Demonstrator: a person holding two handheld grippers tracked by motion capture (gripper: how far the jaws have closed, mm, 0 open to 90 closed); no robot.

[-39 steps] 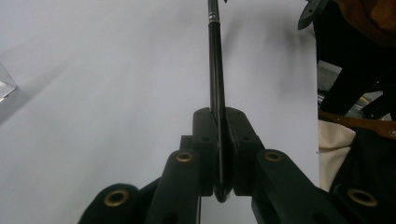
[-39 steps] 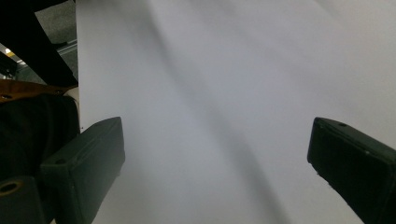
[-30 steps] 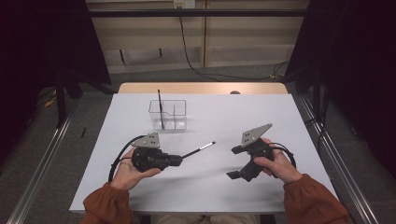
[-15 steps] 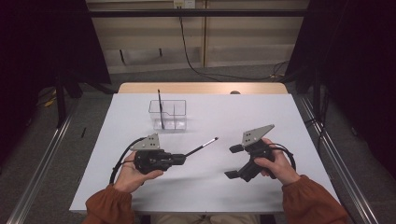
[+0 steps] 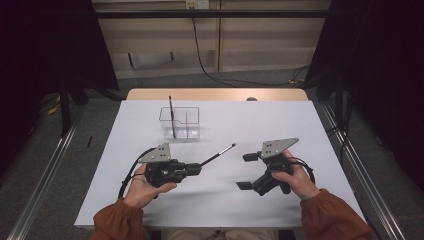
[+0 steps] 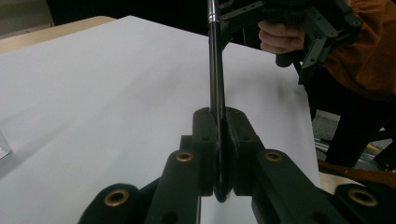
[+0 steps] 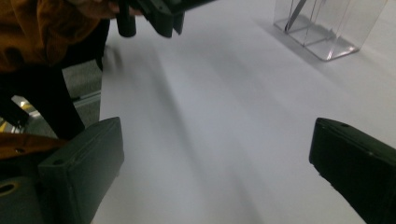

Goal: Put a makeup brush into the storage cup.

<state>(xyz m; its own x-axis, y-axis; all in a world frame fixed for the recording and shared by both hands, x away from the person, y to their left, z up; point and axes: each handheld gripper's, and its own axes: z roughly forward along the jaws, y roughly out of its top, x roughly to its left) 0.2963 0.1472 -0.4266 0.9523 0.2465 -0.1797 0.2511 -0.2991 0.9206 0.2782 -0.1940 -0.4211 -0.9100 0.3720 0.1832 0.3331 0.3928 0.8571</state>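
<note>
While the left tool [image 5: 192, 169] stays low over the white table [image 5: 260, 125], its jaws are clamped on one end of a thin black pen [image 5: 218, 155], which juts out toward the right tool [image 5: 246, 171] with its pale tip lifted off the table. In the left gripper view the pen [image 6: 215, 74] runs straight up from between the closed jaws, with a silver band near the far end. The right tool holds nothing, its jaws standing wide apart above the bare table. Farther back sits a clear plastic box [image 5: 180, 123] with dividers, and a second dark stick [image 5: 171, 116] leans upright in it.

The pen looks light, stiff and smooth, so it should neither bend nor weigh on the grip, but its round, glossy barrel could roll or swivel between the pads. Held at the very end, the long free part may swing. A hold nearer the middle of the barrel, square across it, would likely keep it steadier for dropping into a compartment.
</note>
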